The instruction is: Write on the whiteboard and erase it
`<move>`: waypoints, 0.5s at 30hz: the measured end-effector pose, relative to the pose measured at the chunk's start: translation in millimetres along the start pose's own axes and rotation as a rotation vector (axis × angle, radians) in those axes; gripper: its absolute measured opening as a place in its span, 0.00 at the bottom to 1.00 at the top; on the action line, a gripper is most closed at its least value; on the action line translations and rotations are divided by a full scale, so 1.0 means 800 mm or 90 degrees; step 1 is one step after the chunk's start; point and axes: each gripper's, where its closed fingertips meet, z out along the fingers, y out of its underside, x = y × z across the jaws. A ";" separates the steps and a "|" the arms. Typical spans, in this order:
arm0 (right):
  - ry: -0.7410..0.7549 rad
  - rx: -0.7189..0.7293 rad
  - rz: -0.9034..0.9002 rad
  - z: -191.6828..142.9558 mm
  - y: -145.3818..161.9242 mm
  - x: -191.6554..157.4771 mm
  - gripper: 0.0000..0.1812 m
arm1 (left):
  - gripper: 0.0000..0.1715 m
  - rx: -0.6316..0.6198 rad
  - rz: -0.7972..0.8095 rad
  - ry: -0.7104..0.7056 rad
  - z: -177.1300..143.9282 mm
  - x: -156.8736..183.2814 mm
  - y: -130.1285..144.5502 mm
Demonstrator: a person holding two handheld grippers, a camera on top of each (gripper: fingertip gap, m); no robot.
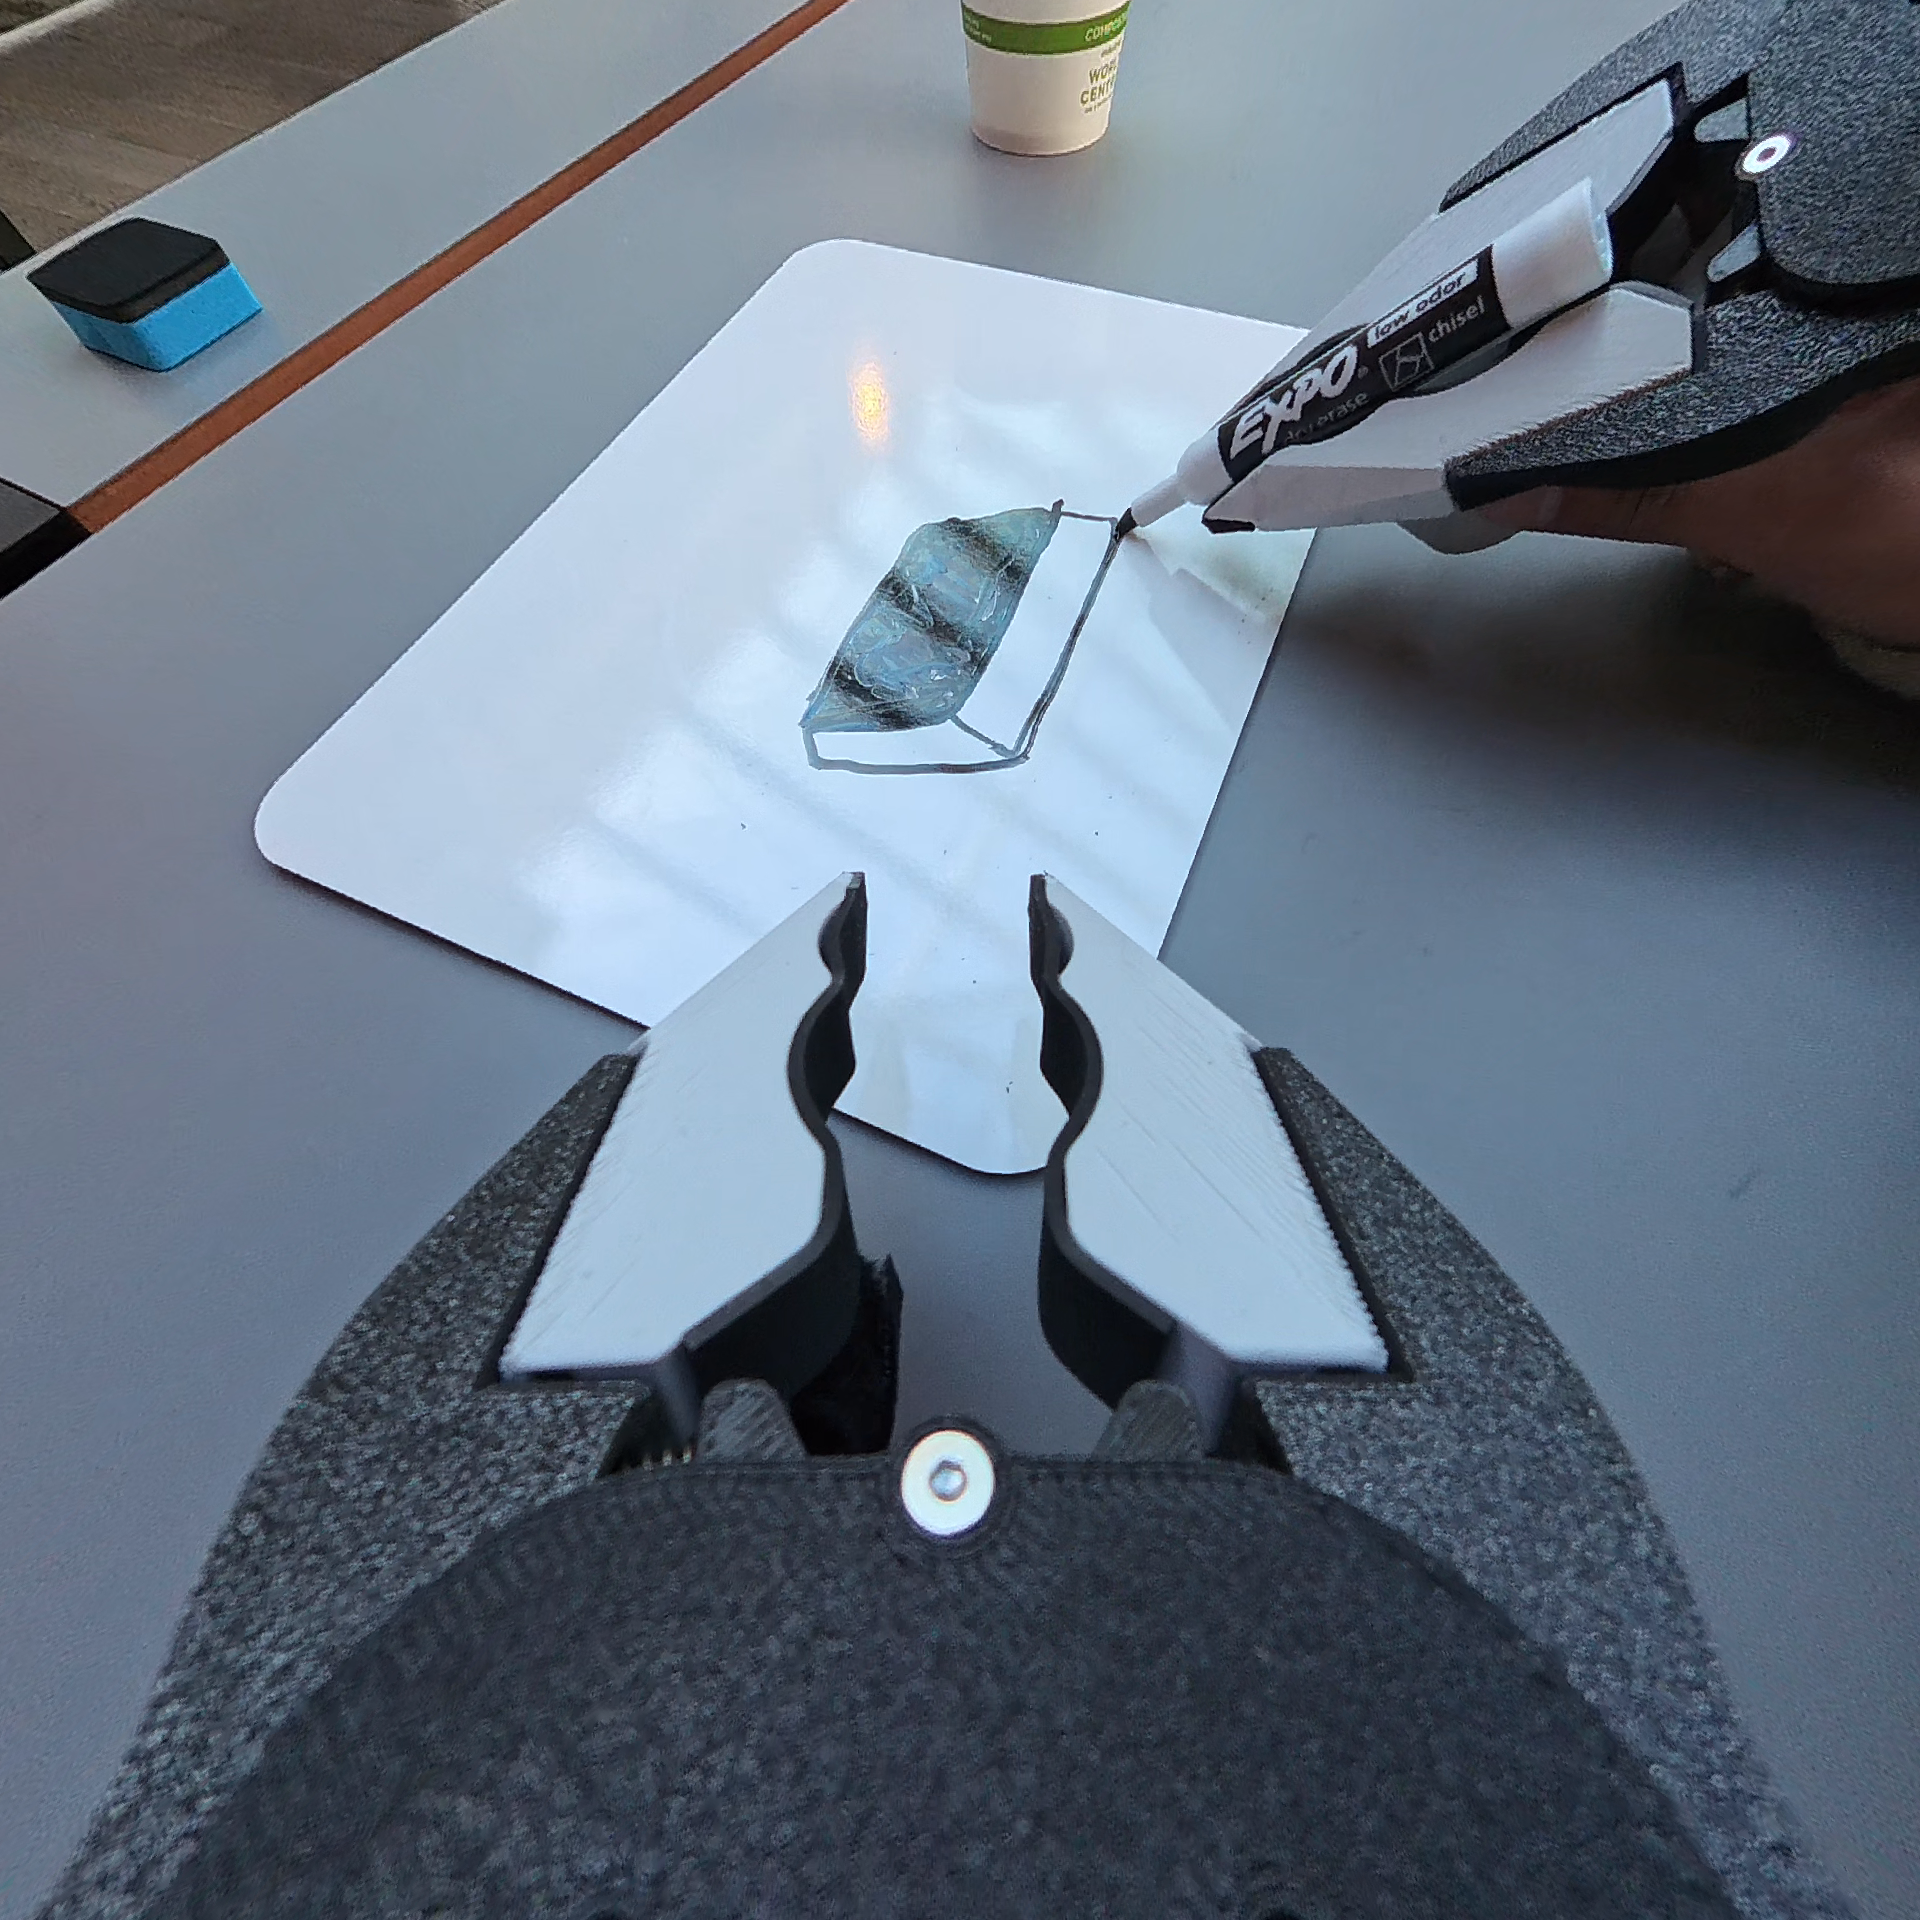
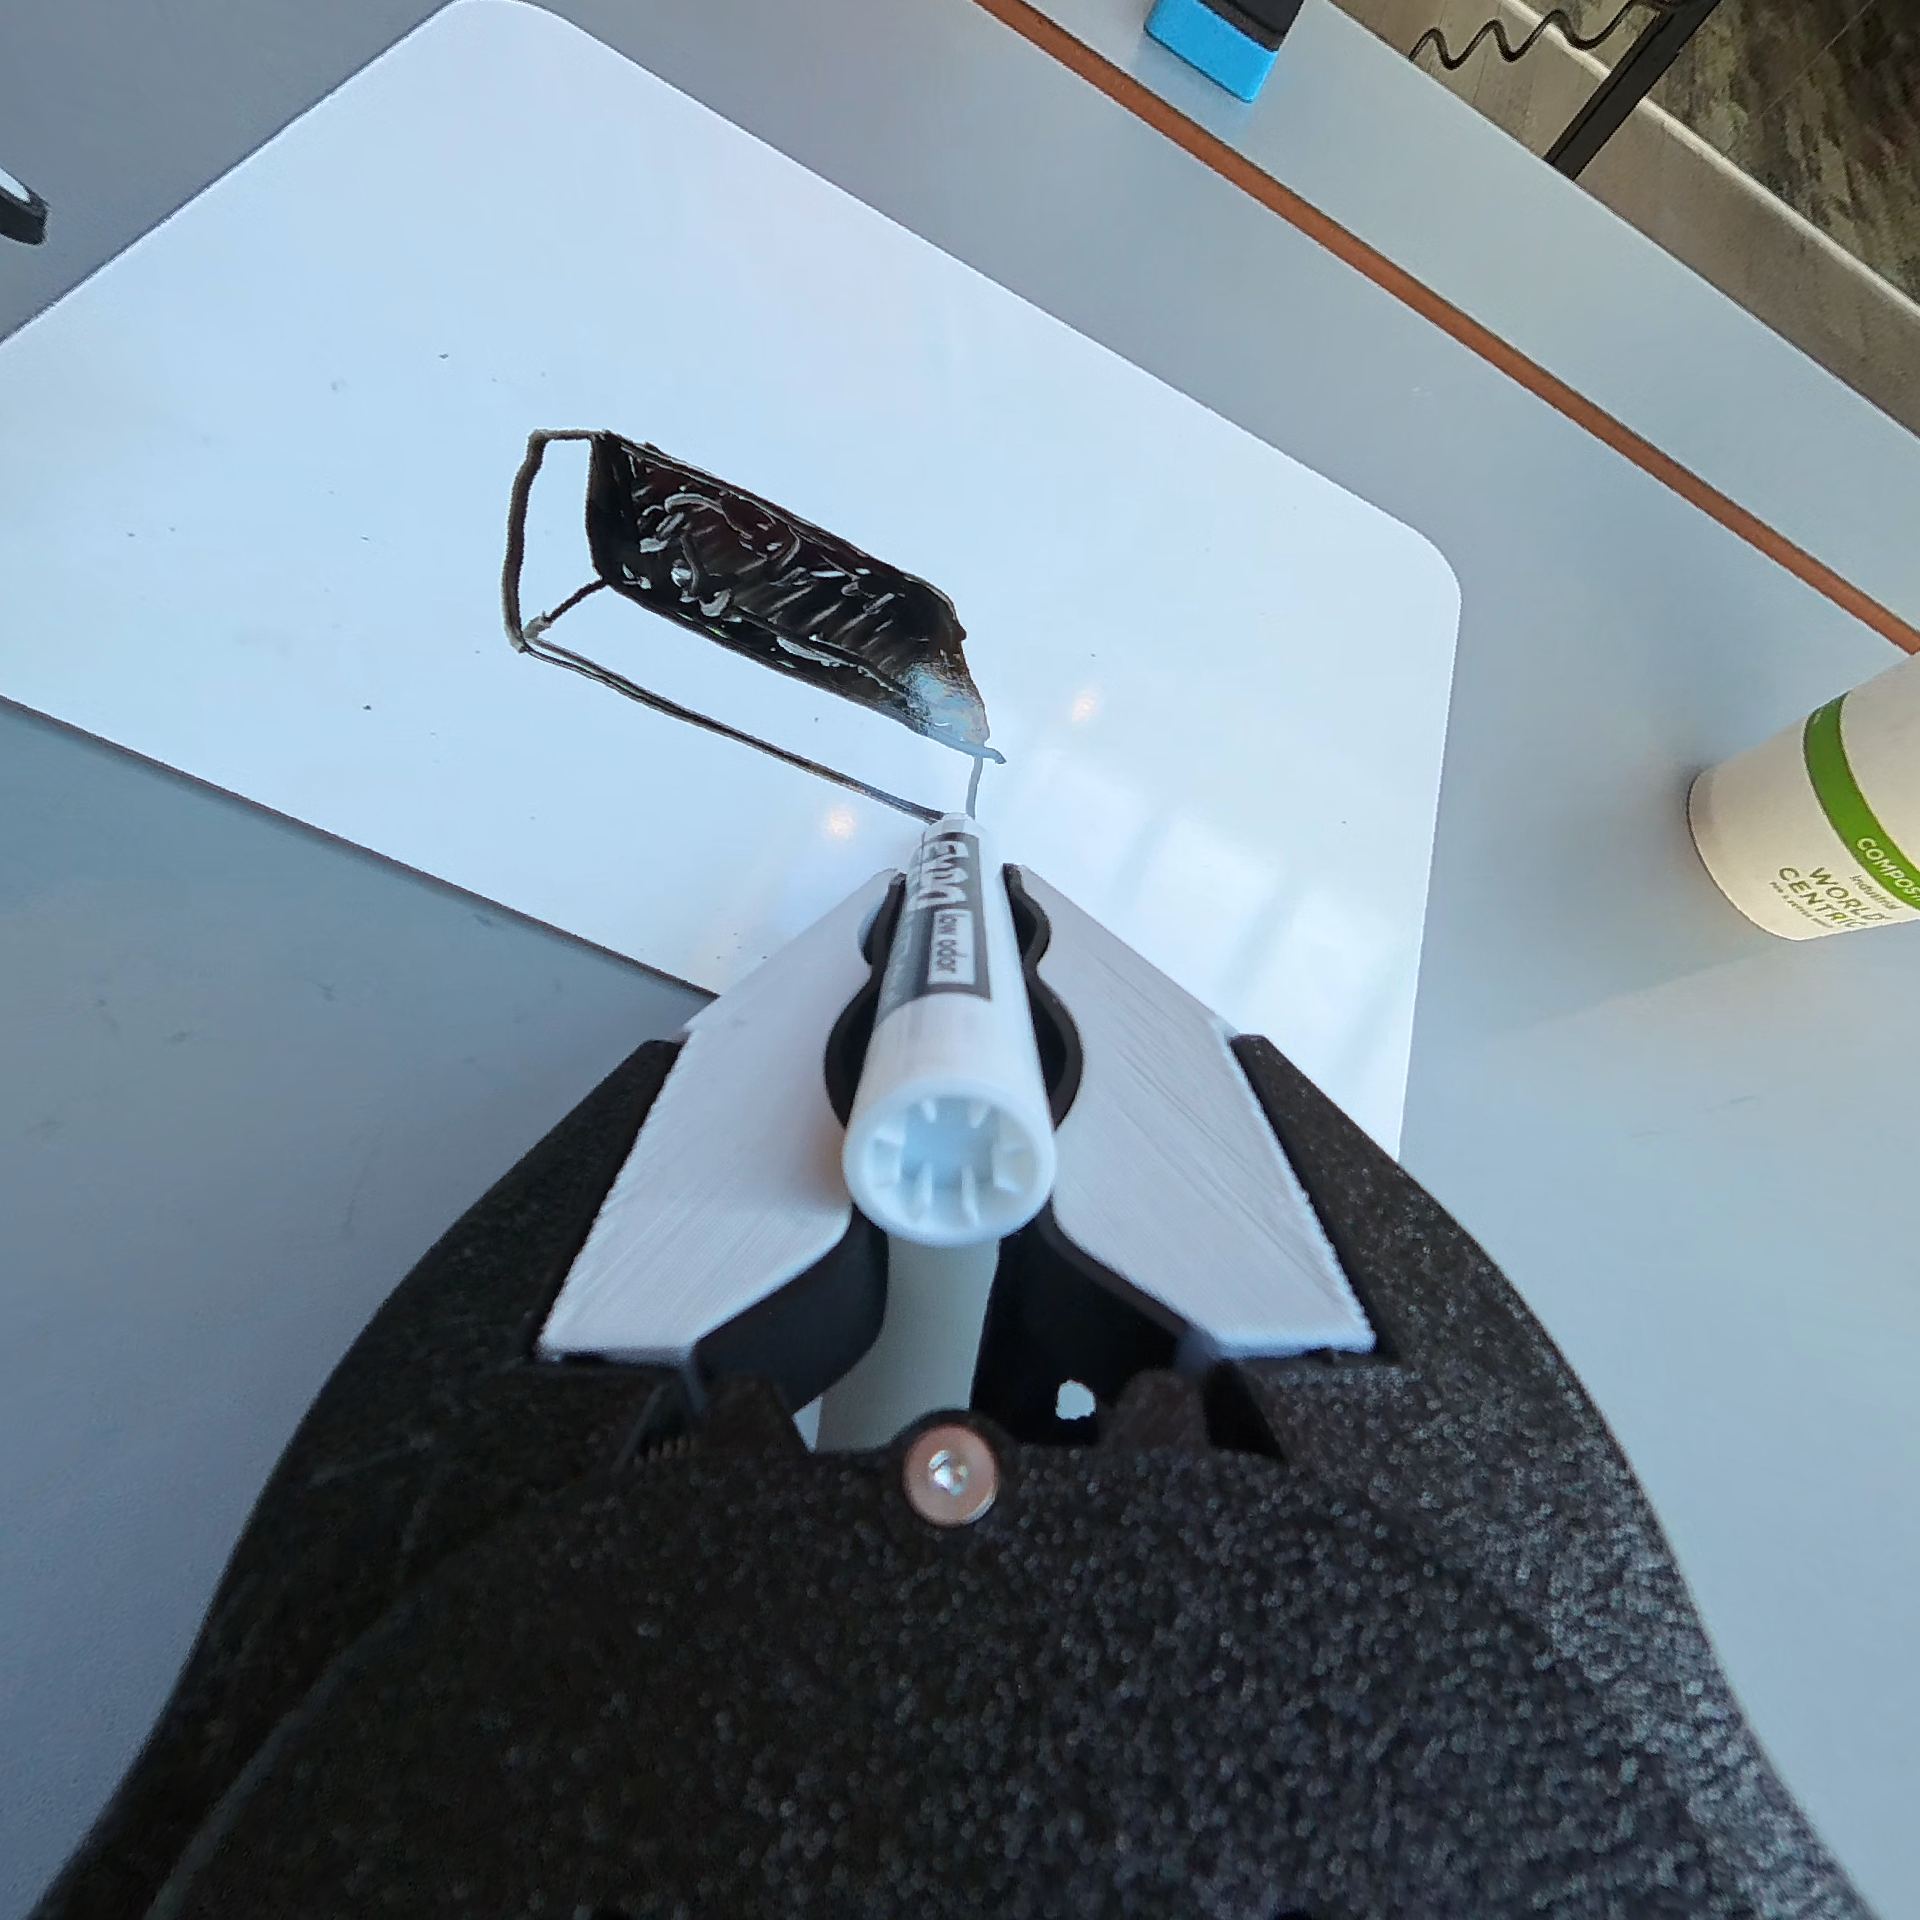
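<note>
On the white board (image 1: 623,675), our right gripper (image 2: 951,883) clamps the light, stiff, slick marker (image 2: 940,997) mid-barrel, while our left gripper (image 1: 948,894) hovers, spread and empty.

In the left wrist view, we see the flat white rounded-corner whiteboard (image 1: 623,665) lying centre-frame on the grey table (image 1: 1507,1039), the blue-and-black foam eraser (image 1: 145,294) upper left, the white paper cup (image 1: 1042,78) at the top.

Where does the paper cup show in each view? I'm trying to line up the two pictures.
Left wrist view: paper cup at the top edge, right of centre, beyond the whiteboard.
Right wrist view: paper cup at the right edge, mid-height, lying sideways in the picture.
Shared landmark: the part-filled black drawing on the whiteboard.
</note>
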 end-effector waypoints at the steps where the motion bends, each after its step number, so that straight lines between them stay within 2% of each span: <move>1: 0.002 -0.001 -0.001 0.000 0.000 0.001 0.10 | 0.18 0.000 0.000 0.000 0.000 0.000 0.000; 15: -0.026 0.007 -0.022 0.001 -0.011 -0.027 0.10 | 0.18 0.004 0.002 0.000 0.003 0.000 -0.002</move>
